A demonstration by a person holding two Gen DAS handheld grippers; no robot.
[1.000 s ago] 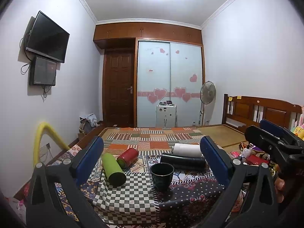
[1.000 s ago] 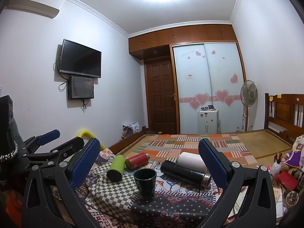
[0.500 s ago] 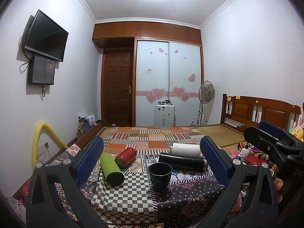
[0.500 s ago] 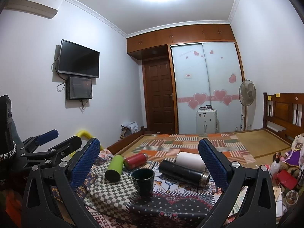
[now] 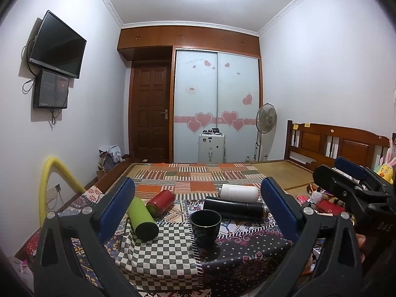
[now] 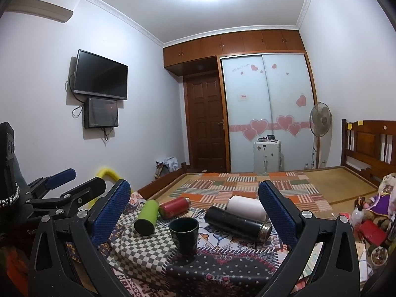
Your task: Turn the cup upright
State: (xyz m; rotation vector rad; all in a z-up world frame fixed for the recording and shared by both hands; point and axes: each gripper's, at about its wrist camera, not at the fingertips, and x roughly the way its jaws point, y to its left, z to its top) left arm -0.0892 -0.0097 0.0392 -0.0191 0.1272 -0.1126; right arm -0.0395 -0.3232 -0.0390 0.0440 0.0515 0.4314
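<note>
Showing nearest: left gripper and right gripper, jaws wide, holding nothing, blue textured pads.
Cup: dark glazed cup stands upright on the checked cloth, between the jaws, untouched.
Behind: green flask, red flask, black flask, white cylinder, all lying down.
Cut off: cloth's near edge, behind the gripper frames.

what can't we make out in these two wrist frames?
- Cup contents: both views sit too low; the inside is dark.
- Green bottle far end: left view, partly behind the left gripper finger.
- White bottle: right view, right end behind the right gripper finger; lower part behind the black flask.
- Clutter at right: small, distorted, cut by the fisheye rim.
- Wardrobe door label: too small to read.
</note>
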